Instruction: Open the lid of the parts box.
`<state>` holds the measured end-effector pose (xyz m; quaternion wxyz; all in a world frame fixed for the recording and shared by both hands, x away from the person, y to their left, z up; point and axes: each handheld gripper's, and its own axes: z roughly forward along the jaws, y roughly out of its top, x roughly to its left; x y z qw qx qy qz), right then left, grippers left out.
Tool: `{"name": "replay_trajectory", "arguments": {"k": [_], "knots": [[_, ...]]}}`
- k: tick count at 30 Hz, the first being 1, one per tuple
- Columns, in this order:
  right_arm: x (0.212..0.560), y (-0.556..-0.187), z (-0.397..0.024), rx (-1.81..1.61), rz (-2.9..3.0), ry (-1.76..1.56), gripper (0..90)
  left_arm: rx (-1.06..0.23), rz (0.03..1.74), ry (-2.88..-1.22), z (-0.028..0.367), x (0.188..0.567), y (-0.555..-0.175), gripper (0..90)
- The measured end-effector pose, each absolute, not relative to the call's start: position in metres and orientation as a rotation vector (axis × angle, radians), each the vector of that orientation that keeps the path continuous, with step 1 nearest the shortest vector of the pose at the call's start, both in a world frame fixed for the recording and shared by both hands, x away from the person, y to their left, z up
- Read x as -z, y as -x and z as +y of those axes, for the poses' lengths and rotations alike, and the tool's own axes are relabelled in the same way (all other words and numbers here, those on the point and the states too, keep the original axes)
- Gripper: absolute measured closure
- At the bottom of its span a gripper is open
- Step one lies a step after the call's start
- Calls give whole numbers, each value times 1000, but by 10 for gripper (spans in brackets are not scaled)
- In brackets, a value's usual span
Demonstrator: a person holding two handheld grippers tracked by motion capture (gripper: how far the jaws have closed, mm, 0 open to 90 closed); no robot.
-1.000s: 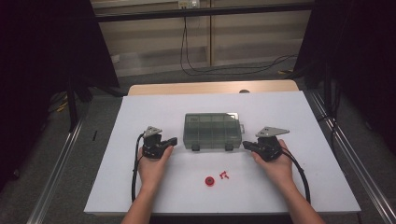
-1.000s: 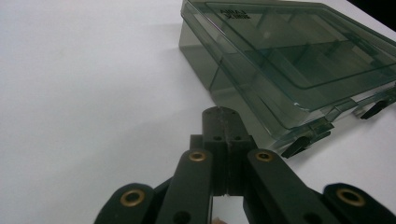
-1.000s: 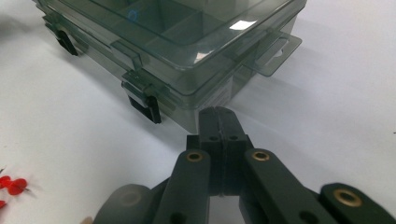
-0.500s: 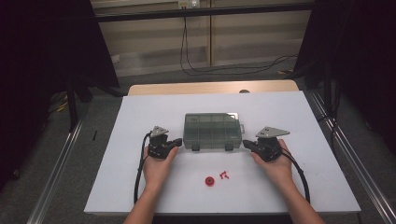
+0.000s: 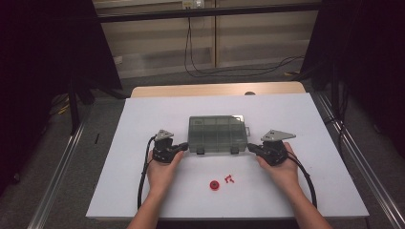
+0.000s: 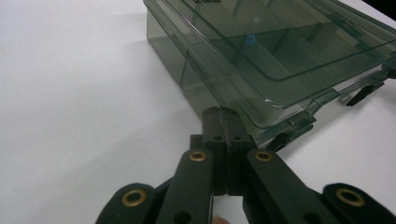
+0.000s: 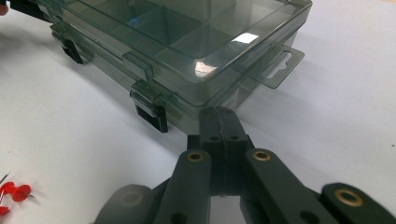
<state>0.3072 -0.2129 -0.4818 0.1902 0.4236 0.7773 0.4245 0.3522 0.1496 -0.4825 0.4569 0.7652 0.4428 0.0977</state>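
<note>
Smoky plastic organizer box [image 5: 218,134] between left gripper [image 5: 182,147], right gripper [image 5: 251,147].

left gripper [image 5: 183,147] jaws together, right gripper [image 5: 251,147] likewise, tips facing inward

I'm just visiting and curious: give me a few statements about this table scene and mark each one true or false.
1. The smoky transparent plastic compartment box has its lid shut. True.
2. The left gripper has its jaws wide open. False: they are shut, holding nothing, at the box's corner.
3. The right gripper is shut, its tip at the box's near corner. True.
4. The small red round piece lies inside the box. False: it lies on the white table, in front of the box.
</note>
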Motion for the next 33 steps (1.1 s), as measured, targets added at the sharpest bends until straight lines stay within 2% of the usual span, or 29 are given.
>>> {"name": "replay_trajectory", "arguments": {"k": [33], "knots": [[462, -304, -212, -1303, 2092, -1181, 900, -283, 1012, -1836, 150, 468, -345, 900]]}}
